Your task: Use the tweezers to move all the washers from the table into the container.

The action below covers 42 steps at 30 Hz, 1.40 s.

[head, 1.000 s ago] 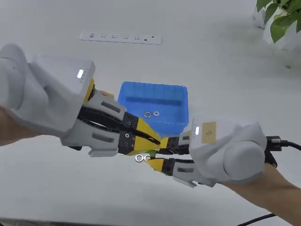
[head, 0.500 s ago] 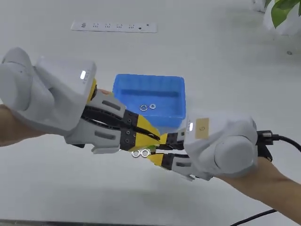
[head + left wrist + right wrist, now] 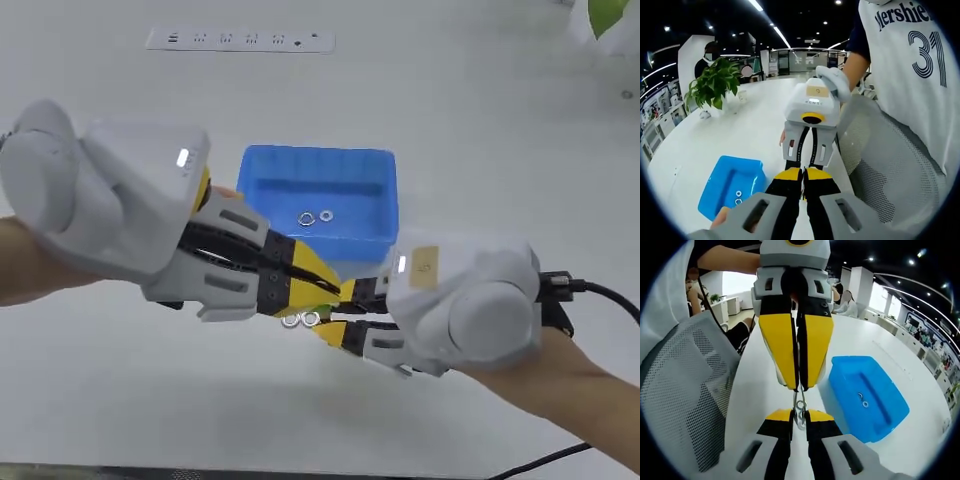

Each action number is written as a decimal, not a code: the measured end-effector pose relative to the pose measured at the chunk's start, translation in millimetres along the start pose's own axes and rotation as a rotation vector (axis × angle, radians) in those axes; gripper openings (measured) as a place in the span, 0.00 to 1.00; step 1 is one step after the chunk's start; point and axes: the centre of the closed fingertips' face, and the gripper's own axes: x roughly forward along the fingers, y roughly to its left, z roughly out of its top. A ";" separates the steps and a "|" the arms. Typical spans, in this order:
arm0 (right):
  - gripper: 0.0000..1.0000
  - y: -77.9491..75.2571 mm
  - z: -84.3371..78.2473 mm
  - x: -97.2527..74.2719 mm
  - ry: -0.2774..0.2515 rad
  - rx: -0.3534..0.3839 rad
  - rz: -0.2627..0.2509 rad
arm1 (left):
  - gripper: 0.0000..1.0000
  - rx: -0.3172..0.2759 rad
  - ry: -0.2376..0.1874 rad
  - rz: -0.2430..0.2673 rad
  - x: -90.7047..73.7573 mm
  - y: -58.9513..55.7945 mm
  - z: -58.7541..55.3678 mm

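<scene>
Pickup: left tongs [image 3: 799, 385] and right tongs [image 3: 330, 328] meet tip to tip, both pinched shut on tweezers [image 3: 800, 407] over washers [image 3: 291, 321] on surface [image 3: 450, 120] just beside container [image 3: 320, 153]; next likely nip one, lift over rim.

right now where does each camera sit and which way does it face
Head view: on the person's head, looking down at the bench; both forearms, left hand-held gripper and right hand-held gripper tip to tip by the blue container.
Left gripper view: on the left one, facing the right one and the person's torso.
Right gripper view: on the right one, facing the left one, the tweezers and the person's arm.
Shared: all three show the container.
</scene>
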 end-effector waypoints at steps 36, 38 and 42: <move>0.11 -0.2 -10.4 9.4 0.009 0.046 0.033 | 0.05 -0.024 0.010 -0.011 6.2 4.6 -10.3; 0.11 0.2 -10.6 9.2 0.010 0.047 0.034 | 0.05 -0.023 0.009 -0.012 6.7 4.0 -10.0; 0.12 0.3 -7.6 7.5 -0.006 0.063 0.037 | 0.05 -0.021 0.005 -0.011 7.7 3.3 -9.6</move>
